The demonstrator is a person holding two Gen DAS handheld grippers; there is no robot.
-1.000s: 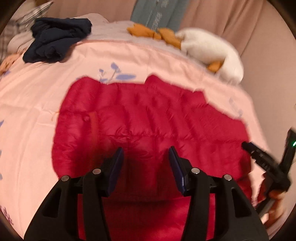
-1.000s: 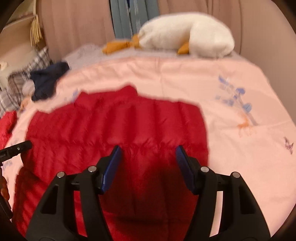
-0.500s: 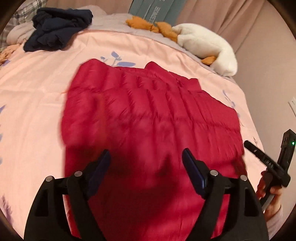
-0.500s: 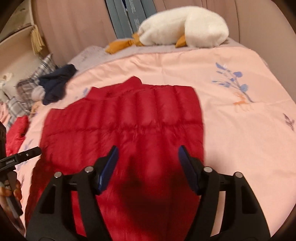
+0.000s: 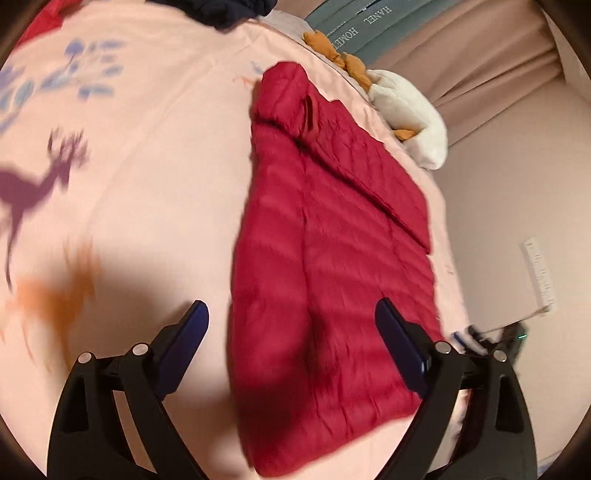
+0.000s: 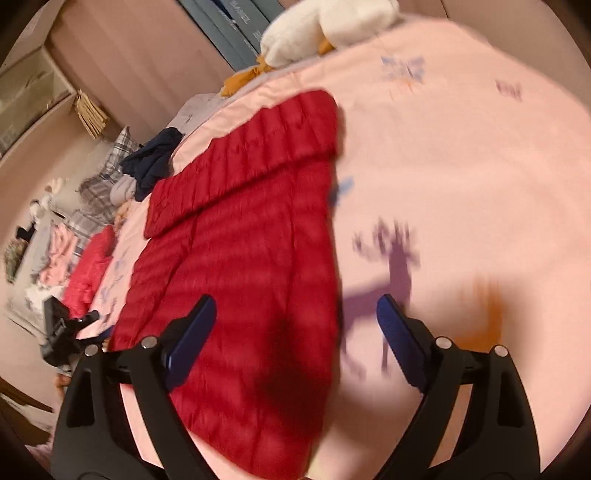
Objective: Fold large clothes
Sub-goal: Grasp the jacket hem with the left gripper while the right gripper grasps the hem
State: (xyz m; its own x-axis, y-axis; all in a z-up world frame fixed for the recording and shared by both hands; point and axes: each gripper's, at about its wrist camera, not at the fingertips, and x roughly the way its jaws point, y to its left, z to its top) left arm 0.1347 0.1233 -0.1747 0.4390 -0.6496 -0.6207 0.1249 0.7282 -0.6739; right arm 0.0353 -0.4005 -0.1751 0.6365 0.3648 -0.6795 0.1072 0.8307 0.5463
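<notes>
A red quilted down jacket (image 5: 332, 258) lies flat on the pink bedspread (image 5: 147, 184), with one part folded over along its far side. It also shows in the right wrist view (image 6: 240, 258). My left gripper (image 5: 291, 332) is open and empty, hovering above the jacket's near left edge. My right gripper (image 6: 295, 325) is open and empty above the jacket's near right edge. The right gripper shows at the left view's right edge (image 5: 491, 339), and the left gripper at the right view's left edge (image 6: 62, 332).
A white plush goose (image 6: 325, 26) lies at the head of the bed. A dark navy garment (image 6: 155, 158), plaid cloth (image 6: 107, 170) and a pink-red pile (image 6: 88, 269) sit along the bed's left side. Curtains (image 5: 480, 55) hang behind.
Both grippers have pulled back from the jacket's middle and swung outward, left one to the left edge, right one to the right edge. The jaws opened wider over the second.
</notes>
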